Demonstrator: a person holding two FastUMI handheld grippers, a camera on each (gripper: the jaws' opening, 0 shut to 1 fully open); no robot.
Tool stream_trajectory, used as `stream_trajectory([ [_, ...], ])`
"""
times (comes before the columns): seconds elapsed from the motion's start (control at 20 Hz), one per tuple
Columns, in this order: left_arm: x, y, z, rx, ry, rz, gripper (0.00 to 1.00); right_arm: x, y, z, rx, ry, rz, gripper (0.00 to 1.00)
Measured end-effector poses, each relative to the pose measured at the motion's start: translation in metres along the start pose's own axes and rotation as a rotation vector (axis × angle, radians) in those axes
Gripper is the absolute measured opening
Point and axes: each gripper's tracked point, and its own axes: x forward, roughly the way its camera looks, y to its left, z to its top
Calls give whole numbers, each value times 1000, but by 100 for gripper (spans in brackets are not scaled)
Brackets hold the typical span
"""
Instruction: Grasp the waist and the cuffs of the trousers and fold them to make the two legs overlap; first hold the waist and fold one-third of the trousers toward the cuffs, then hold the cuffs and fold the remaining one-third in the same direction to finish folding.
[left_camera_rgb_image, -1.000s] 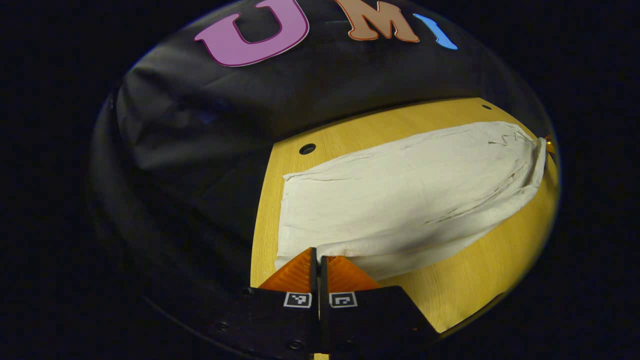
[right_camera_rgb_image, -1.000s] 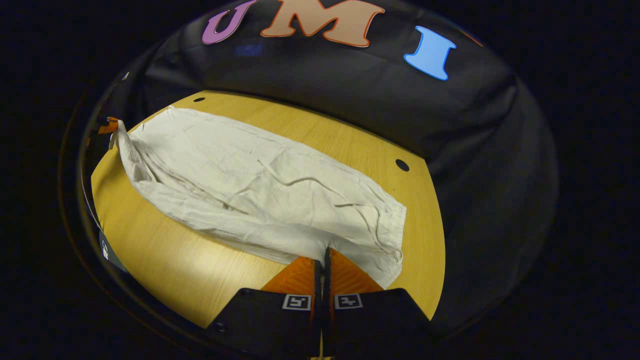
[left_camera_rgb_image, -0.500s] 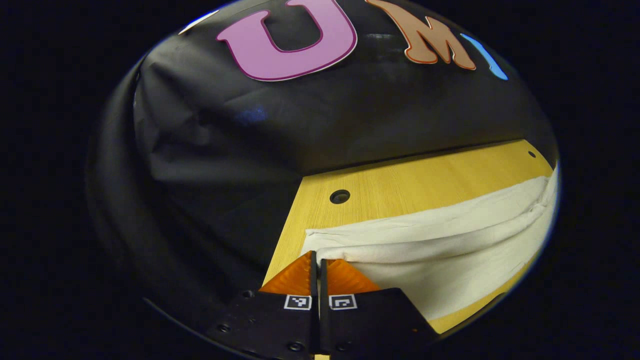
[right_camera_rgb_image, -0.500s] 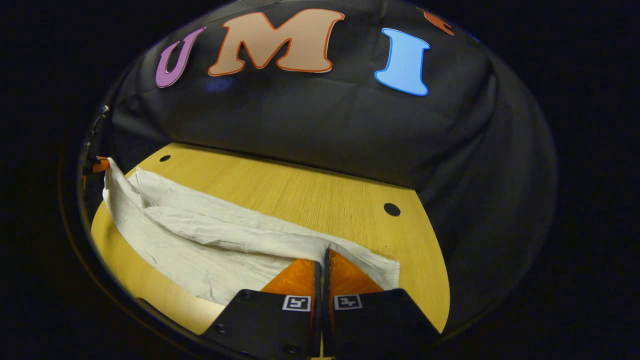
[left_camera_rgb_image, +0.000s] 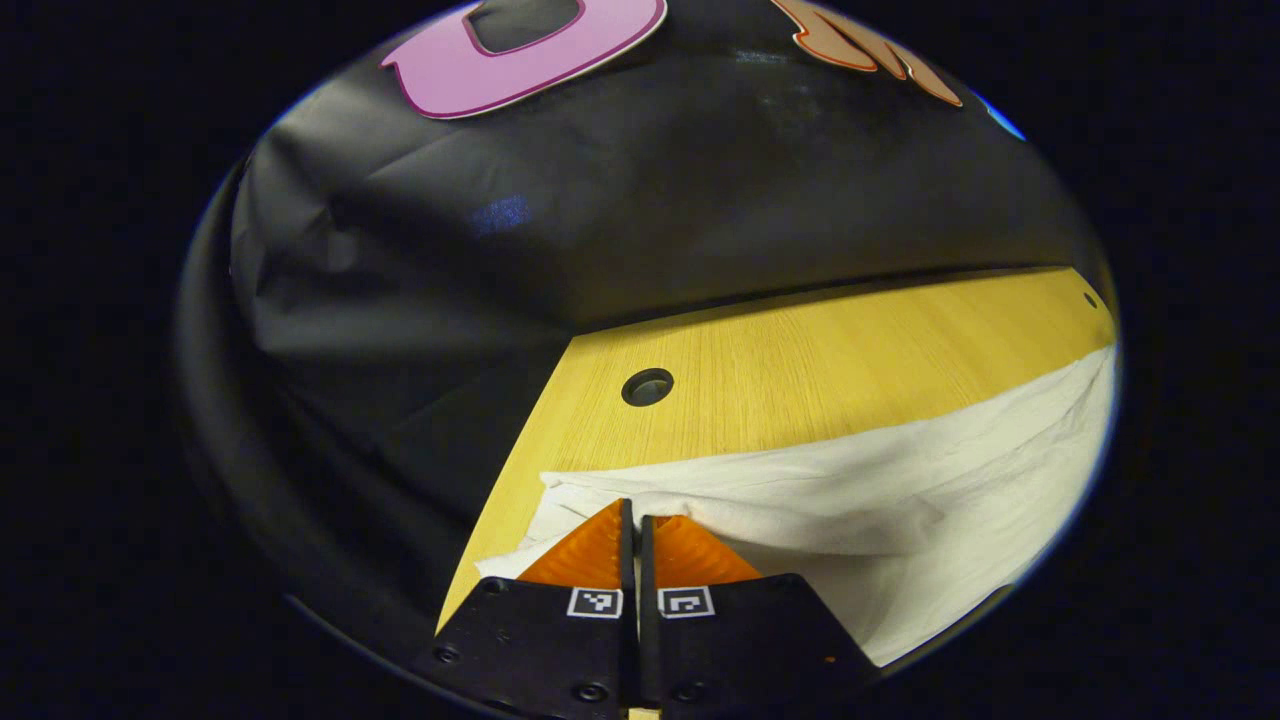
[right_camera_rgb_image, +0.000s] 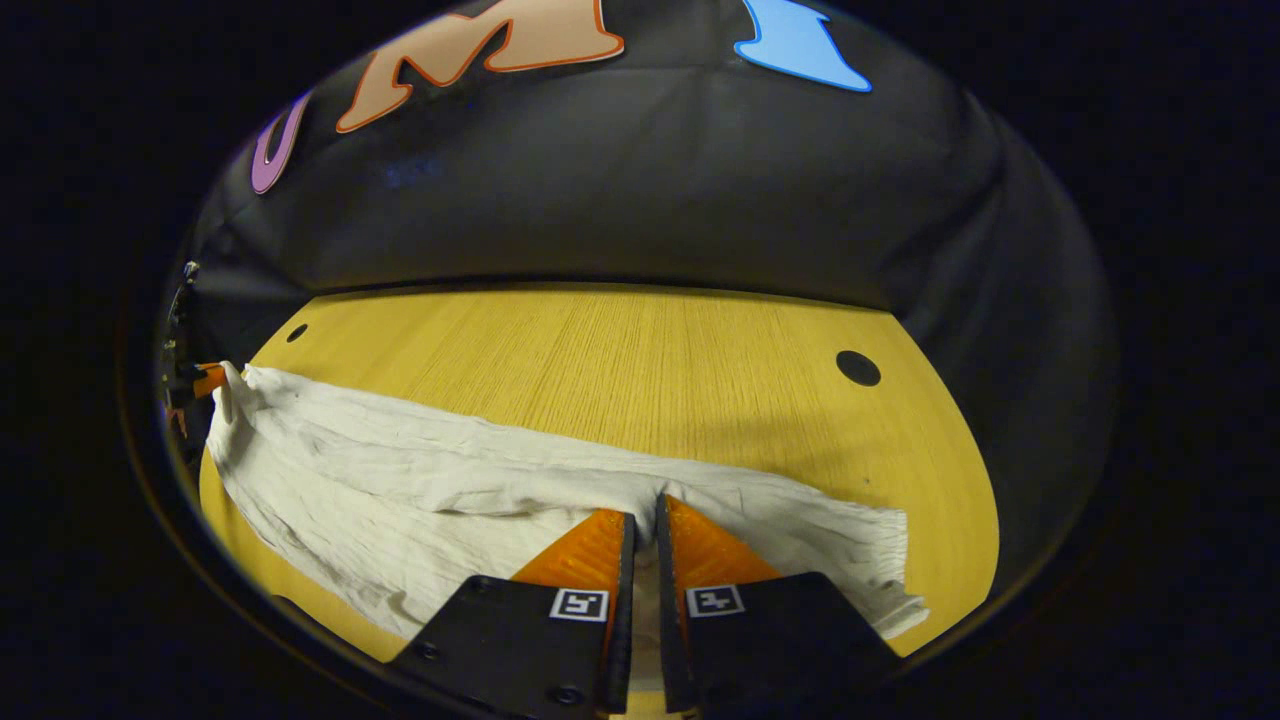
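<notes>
Two handheld grippers pinch opposite ends of a pair of pale trousers (left_camera_rgb_image: 850, 500) stretched across a wooden bench (left_camera_rgb_image: 800, 350) in a dark-curtained booth. The left gripper (left_camera_rgb_image: 630, 515) has its jaws nearly closed on a corner of the cloth, which bunches just ahead of and to either side of them; the right gripper (right_camera_rgb_image: 640, 525) likewise has its jaws drawn narrow, with a fold of the trousers (right_camera_rgb_image: 450, 490) caught in the slim gap between them. From the right jaws the garment runs away to the left, where the other gripper can be made out at its far end. Which end is waist and which is cuffs is hard to say, though the gathered edge right of the right jaws suggests a waistband. The fabric looks thin, soft and creased, likely light and limp, so it should sag between the two holds and slip if gripped by a single layer. The safest purchase appears to be at the hemmed corners, taking every layer together. A round hole (left_camera_rgb_image: 647, 387) in the bench lies beyond the left jaws.
</notes>
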Motion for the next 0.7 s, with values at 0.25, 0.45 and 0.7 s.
stream_trajectory([
  [0.25, -8, -29, 5, -150, -34, -130, 31, -12, 4, 25, 65, -72, 25, 99],
  [0.45, -32, -28, 34, -261, -126, -154, 98, -55, -26, 41, 85, -124, 2, 96],
  [0.7, -43, -23, 45, -343, -195, -207, 97, -105, -105, 13, 94, -99, -132, 95],
])
